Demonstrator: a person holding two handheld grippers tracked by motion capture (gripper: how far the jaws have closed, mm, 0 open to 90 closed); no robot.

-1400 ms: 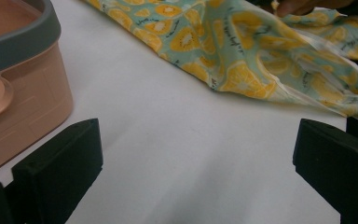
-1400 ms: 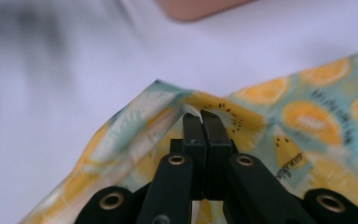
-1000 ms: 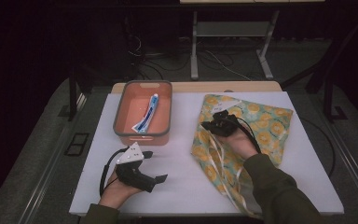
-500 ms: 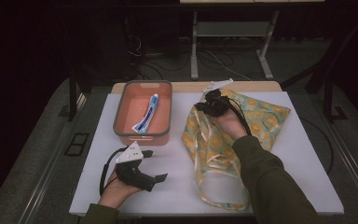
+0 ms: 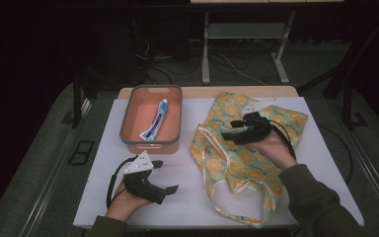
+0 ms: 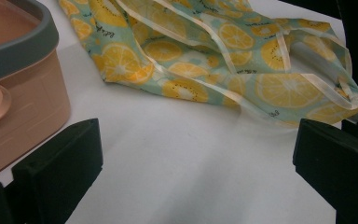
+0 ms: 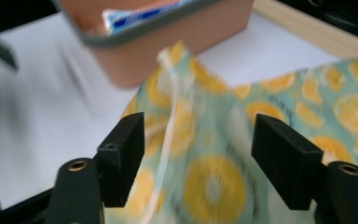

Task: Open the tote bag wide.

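Observation:
A tote bag [image 5: 246, 163] printed with orange slices lies spread on the white table [image 5: 187, 197], its pale straps looping toward the front edge. My right gripper [image 5: 229, 129] hovers over the bag's upper part and points left. Its jaws have just been opening, and in the right gripper view [image 7: 198, 154] they stand apart above the fabric [image 7: 214, 186], gripping nothing. My left gripper [image 5: 168, 175] rests in a hand near the front left. In the left gripper view [image 6: 196, 168] its jaws are wide open over bare table, with the bag [image 6: 223, 70] beyond them.
A salmon bin [image 5: 128, 118] with a grey rim stands at the back left, with a toothpaste tube [image 5: 154, 121] lying inside. A wooden strip [image 5: 202, 92] runs along the table's far edge. Metal table legs and cables lie on the dark floor behind.
The right gripper was shut on the bag's fabric and carried it toward the back. It has since let go, opened and drawn back. The bag now lies flatter. The left hand stayed put.

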